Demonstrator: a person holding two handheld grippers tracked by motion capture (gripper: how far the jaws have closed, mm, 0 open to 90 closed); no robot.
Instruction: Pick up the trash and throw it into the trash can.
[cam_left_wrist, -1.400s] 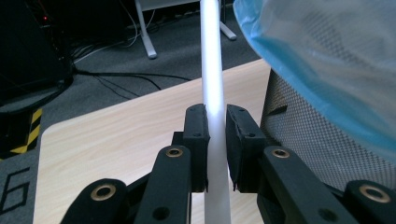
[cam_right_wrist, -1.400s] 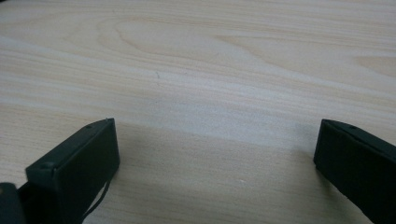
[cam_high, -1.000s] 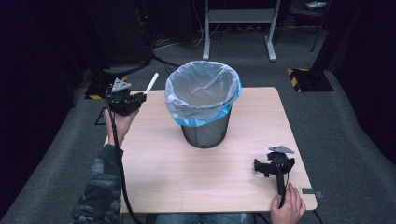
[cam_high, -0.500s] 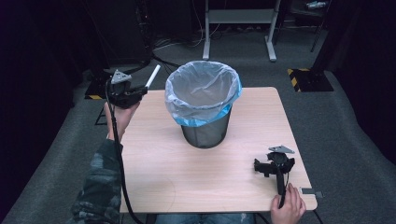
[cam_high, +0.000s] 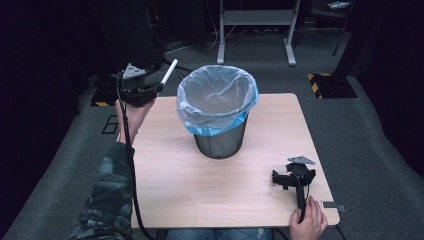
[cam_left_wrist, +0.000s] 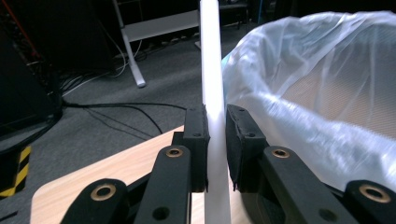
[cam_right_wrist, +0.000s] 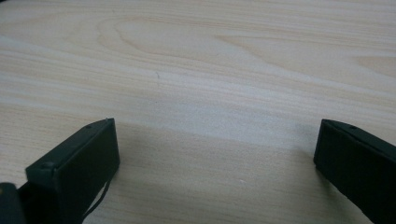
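Note:
A white stick (cam_high: 168, 72) (cam_left_wrist: 212, 84) is clamped in my left gripper (cam_high: 152, 88) (cam_left_wrist: 216, 144), held in the air off the table's far left corner, just left of the bin's rim. The dark mesh waste bin (cam_high: 218, 135) stands mid-table, lined with a clear and blue bag (cam_high: 216, 97) (cam_left_wrist: 322, 88). The stick points up and toward the bin. My right gripper (cam_high: 289, 179) (cam_right_wrist: 215, 154) rests low on the wooden table (cam_high: 175, 175) at the front right, jaws wide apart with only bare wood (cam_right_wrist: 196, 84) between them.
Grey carpet surrounds the table. A white metal frame (cam_high: 255, 30) stands behind it, with cables (cam_left_wrist: 126, 109) on the floor at the back left. Yellow-black hazard blocks (cam_high: 327, 85) lie on the floor at the right and left.
The left gripper has carried the white stick up and to the right, closer to the bin's rim. The right gripper has stayed put.

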